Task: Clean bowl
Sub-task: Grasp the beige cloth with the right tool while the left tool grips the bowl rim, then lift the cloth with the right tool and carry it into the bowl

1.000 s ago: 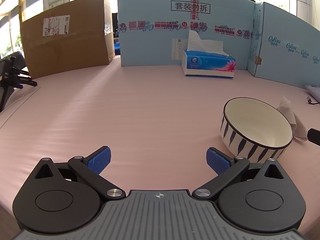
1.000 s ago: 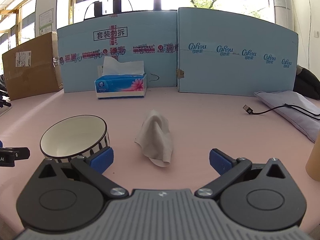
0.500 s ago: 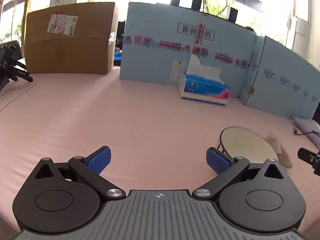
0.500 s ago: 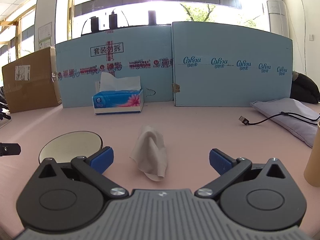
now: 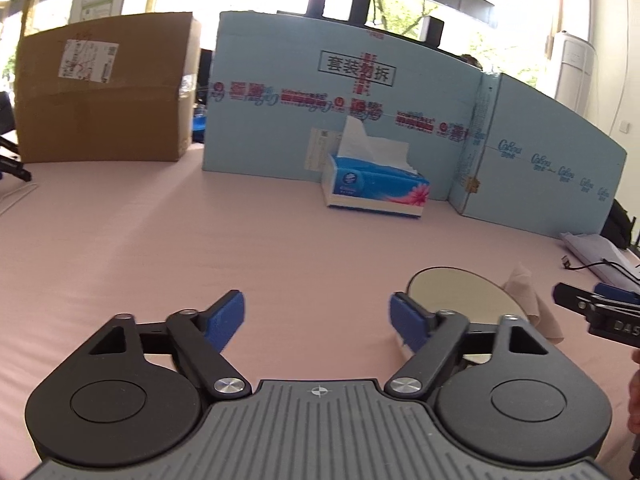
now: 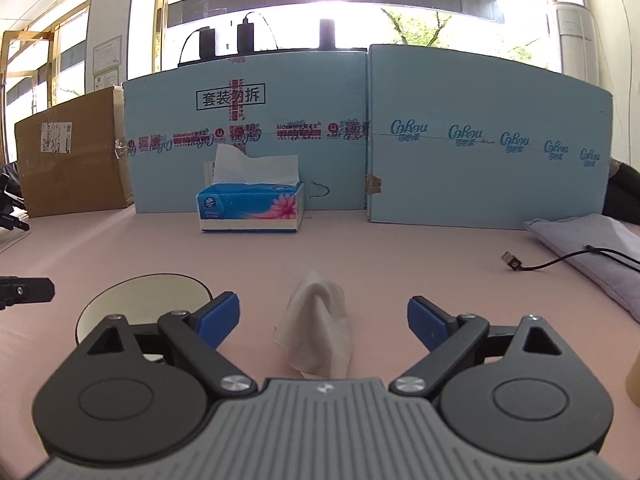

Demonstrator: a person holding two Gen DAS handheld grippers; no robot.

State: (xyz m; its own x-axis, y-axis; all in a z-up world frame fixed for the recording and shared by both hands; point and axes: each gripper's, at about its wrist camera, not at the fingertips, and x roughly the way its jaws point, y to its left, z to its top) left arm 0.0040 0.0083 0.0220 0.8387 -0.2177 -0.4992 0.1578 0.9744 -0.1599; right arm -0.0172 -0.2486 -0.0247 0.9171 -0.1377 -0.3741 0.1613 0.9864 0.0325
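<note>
Behind the bowl (image 6: pixel 144 300), "CoRou" cartons (image 6: pixel 480 160); both grippers' jaws released.

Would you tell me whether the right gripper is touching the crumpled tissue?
Apart: the right wrist view shows the right gripper open, pink table visible between each finger and the tissue.

**Black tongs, blue pads**

Left tongs (image 5: pixel 316 316) and right tongs (image 6: pixel 323 320) built alike: grey ribbed housing with a small crosshair mark, two round black discs, black linkage arms pinned with silver screws, triangular cut-outs, blue textured fingertips (image 5: pixel 226 314). White lettering "DAS" on one black body at the frame edge.
</note>
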